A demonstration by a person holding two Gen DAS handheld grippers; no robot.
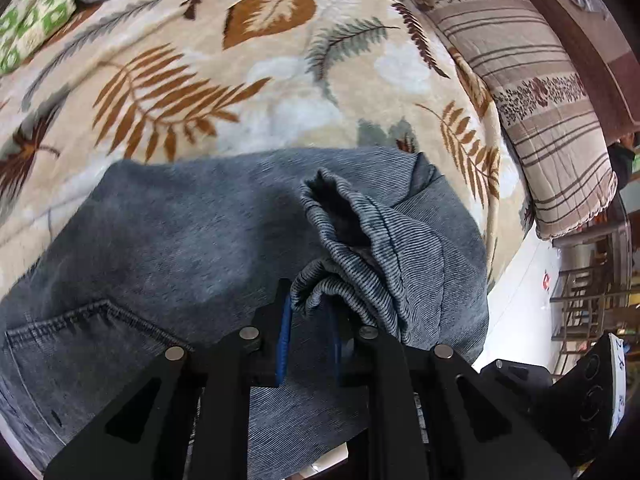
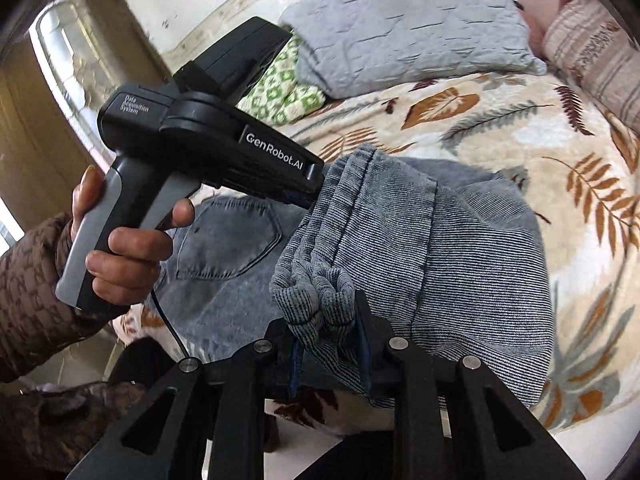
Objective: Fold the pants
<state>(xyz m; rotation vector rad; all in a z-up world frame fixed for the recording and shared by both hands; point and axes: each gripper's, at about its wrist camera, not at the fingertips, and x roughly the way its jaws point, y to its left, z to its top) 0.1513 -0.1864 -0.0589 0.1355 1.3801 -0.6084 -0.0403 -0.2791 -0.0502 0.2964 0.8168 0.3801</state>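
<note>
Fingers [image 2: 362, 320] clamped around pants [image 2: 460, 248] hem.

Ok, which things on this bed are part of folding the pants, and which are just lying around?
Part of the job:
- grey denim pants
- left gripper, shut on the pants
- right gripper, gripping bunched hem

Lying about:
- grey quilted pillow
- green patterned cloth
- striped pillow
- leaf-print blanket

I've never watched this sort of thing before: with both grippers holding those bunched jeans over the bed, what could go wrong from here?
1. The right gripper pinches only a bunched wad of the jeans; a layer might slip out.
2. The left gripper grips a narrow bit of cuff, so the edges may land uneven.
3. The folded part already looks lumpy, so creases could get pressed in on the soft leaf-print blanket.
</note>
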